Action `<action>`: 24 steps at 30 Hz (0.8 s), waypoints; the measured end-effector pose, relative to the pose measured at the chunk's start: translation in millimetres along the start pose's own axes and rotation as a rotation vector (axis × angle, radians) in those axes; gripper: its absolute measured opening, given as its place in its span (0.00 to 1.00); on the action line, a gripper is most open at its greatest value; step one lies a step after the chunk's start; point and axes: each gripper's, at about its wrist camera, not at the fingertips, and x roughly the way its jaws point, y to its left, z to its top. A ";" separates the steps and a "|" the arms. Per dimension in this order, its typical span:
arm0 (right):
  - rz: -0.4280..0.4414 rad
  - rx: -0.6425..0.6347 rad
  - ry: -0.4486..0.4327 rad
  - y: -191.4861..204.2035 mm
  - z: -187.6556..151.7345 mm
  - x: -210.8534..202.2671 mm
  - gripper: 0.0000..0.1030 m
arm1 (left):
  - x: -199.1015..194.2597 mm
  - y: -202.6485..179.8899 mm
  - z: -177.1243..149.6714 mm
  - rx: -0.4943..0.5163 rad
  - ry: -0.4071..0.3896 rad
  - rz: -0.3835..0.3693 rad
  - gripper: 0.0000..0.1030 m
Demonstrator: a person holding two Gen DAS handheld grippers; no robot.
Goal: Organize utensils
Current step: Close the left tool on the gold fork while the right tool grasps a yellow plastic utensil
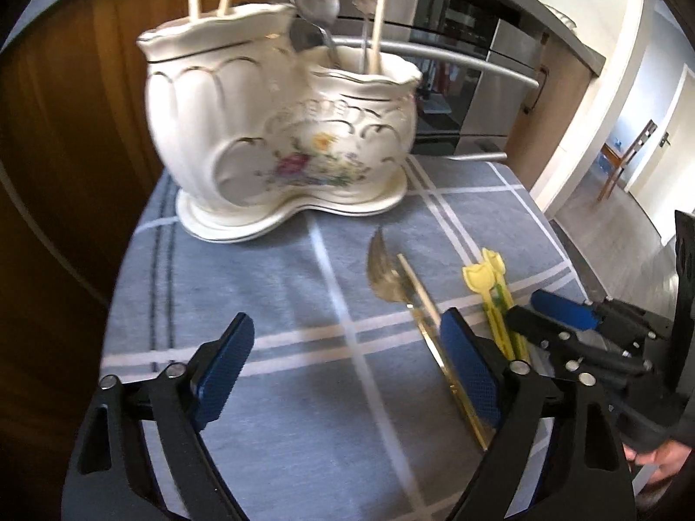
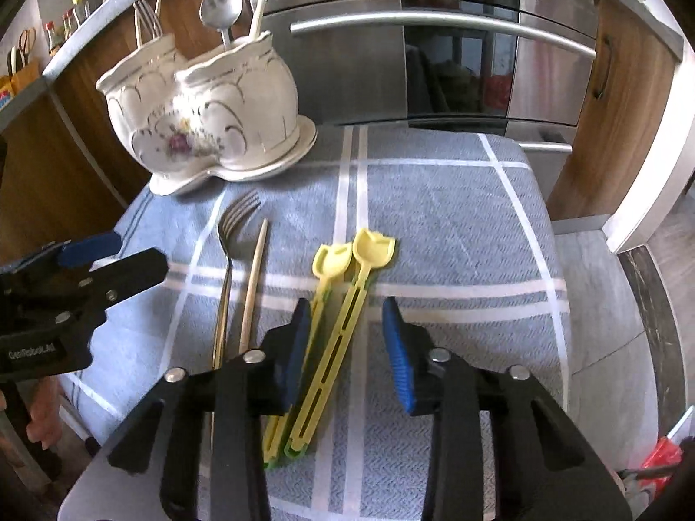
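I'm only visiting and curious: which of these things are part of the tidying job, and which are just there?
Part of the job:
ceramic utensil holder
gold fork
chopstick
two yellow plastic utensils
left gripper
right gripper

Just there:
checked cloth
oven
bottles

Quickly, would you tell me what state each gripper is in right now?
Left gripper: open, holding nothing, above the cloth beside the fork.
Right gripper: open, holding nothing, with the yellow tongs between its fingers.

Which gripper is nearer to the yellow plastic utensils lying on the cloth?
Right. The right gripper is open directly over the yellow plastic utensils, its fingers on either side of them. The left gripper is open too, over the gold fork beside them.
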 end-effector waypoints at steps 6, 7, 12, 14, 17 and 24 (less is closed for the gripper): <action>0.006 -0.002 0.008 0.1 -2.3 3.2 0.23 | 10.1 -10.4 4.4 0.005 0.023 -0.006 0.64; 0.009 -0.003 0.010 0.2 -2.3 3.4 0.22 | 13.0 -10.8 5.1 0.000 0.033 -0.013 0.60; 0.020 -0.004 0.017 1.1 -2.4 4.5 0.21 | 24.5 -11.7 6.0 -0.009 0.066 -0.035 0.42; 0.023 -0.006 0.018 2.0 -2.2 4.2 0.21 | 28.8 -12.1 5.5 -0.007 0.081 -0.041 0.35; 0.025 -0.003 0.020 1.8 -2.6 3.9 0.20 | 34.2 -12.4 5.6 -0.012 0.096 -0.051 0.34; 0.032 0.008 0.015 0.8 -1.6 2.4 0.20 | 42.5 -16.3 14.7 -0.028 0.092 -0.058 0.34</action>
